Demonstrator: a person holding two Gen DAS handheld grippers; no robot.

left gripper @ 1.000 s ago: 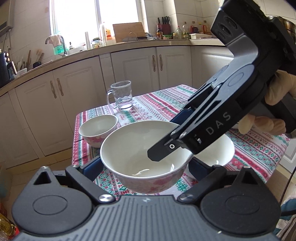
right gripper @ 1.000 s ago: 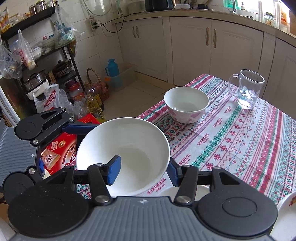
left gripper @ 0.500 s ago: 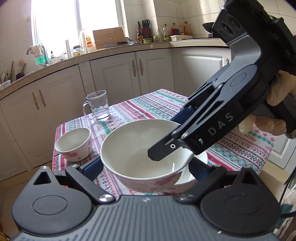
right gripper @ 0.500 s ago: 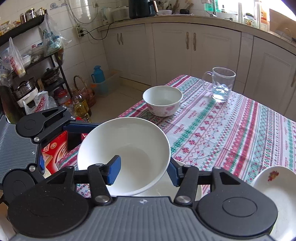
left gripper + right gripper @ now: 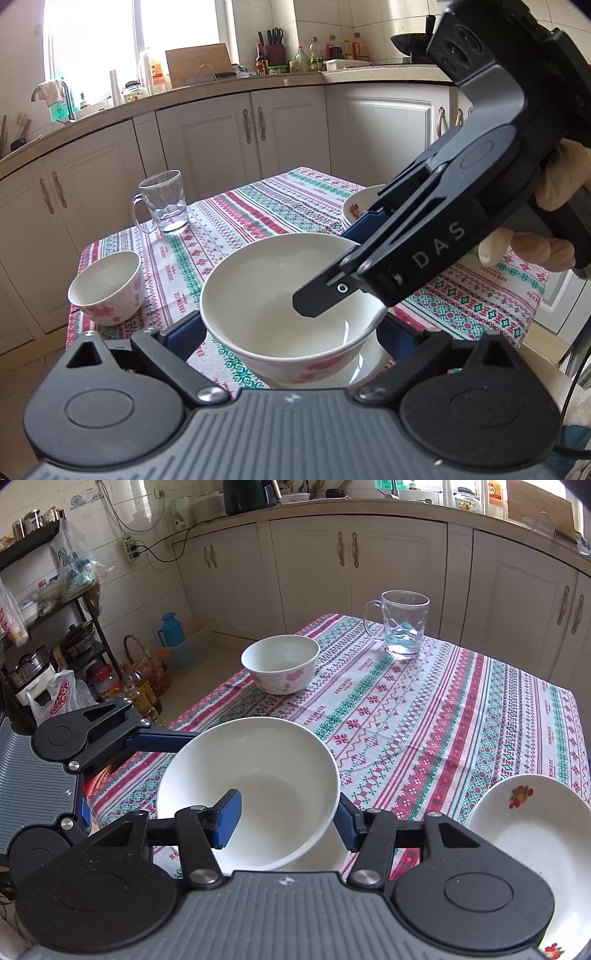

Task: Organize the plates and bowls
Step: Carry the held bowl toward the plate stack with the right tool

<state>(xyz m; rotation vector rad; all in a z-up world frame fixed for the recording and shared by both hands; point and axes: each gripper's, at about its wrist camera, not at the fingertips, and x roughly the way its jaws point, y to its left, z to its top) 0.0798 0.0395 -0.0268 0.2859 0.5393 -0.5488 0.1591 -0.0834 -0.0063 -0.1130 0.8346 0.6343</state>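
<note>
- The right gripper [image 5: 286, 821] has its blue-padded fingers [image 5: 228, 823] clamped across the wall of a large white ceramic bowl with pink flowers on the outside [image 5: 247, 794]: one pad inside the bowl, the other outside against its rim.
- The left gripper [image 5: 291, 338] stands wide, one blue finger [image 5: 184, 334] on each side of the same bowl; whether its pads press the bowl's wall cannot be told.
- The letters "DAS" are printed in pale type on the side of the right gripper's black body in the left wrist view.
- A gloved hand [image 5: 546, 218] grips that body's handle.
- The tablecloth's woven bands carry small repeated words, too small to read with certainty.
- The large bowl is held above the table's near edge, over a white plate [image 5: 365, 363] that shows beneath it.
- A smaller white bowl with pink flowers [image 5: 280, 668] stands near the table's far left corner in the right wrist view, well apart from the held bowl.
- A clear glass mug with a handle and a little water [image 5: 400, 627] stands near the far edge.
- A white oval plate with a small red flower print [image 5: 532, 834] lies at the table's right edge.
- The table wears a cloth striped in pink, green and white [image 5: 443, 716].
- Cream kitchen cabinets [image 5: 221, 140] run behind, with bottles, a knife block and a wooden board on the counter under a bright window.
</note>
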